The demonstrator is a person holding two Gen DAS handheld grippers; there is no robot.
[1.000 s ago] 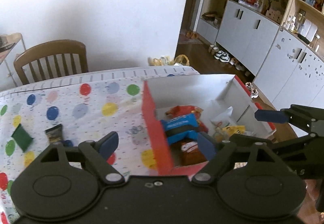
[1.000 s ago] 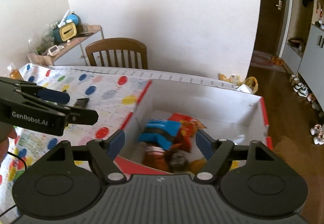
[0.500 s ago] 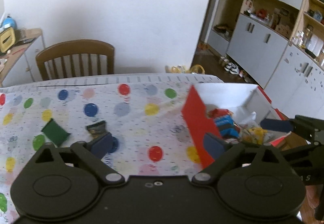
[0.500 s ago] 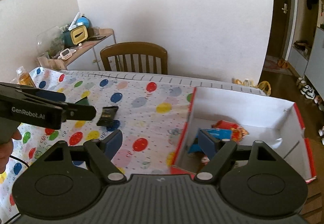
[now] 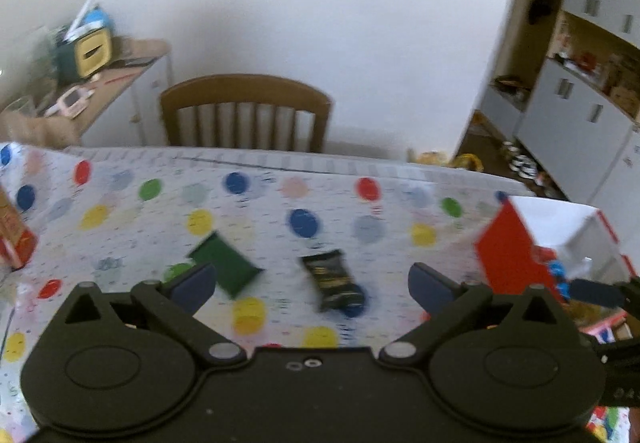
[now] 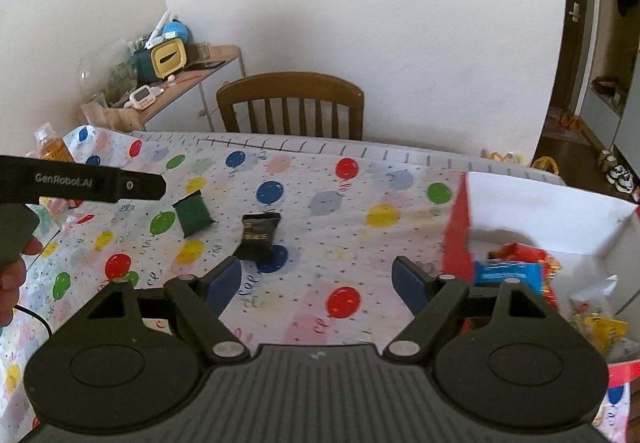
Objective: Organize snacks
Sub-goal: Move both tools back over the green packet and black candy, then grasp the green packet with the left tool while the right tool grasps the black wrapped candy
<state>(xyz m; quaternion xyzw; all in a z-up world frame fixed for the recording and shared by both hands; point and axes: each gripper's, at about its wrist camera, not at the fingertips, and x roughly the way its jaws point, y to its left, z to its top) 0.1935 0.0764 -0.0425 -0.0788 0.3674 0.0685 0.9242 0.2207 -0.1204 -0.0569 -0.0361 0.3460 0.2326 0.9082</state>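
Two loose snacks left on the table: a black packet [image 6: 259,234] flat on the balloon-print cloth [image 6: 360,203], a green packet [image 6: 193,216] near it on its left, apart. The rest already sit in the red-and-white box [image 6: 458,227] at the table's right end, so that reads as the collection point. Left gripper [image 5: 310,283]: jaws spread wide, have just been opening, nothing between them, black packet lying just ahead, probably its next pick. Right gripper [image 6: 316,281]: also open and empty, hovering between packets and box. Wooden chair [image 6: 290,105] behind the far edge, white wall, cluttered side table [image 6: 192,77] to the left.
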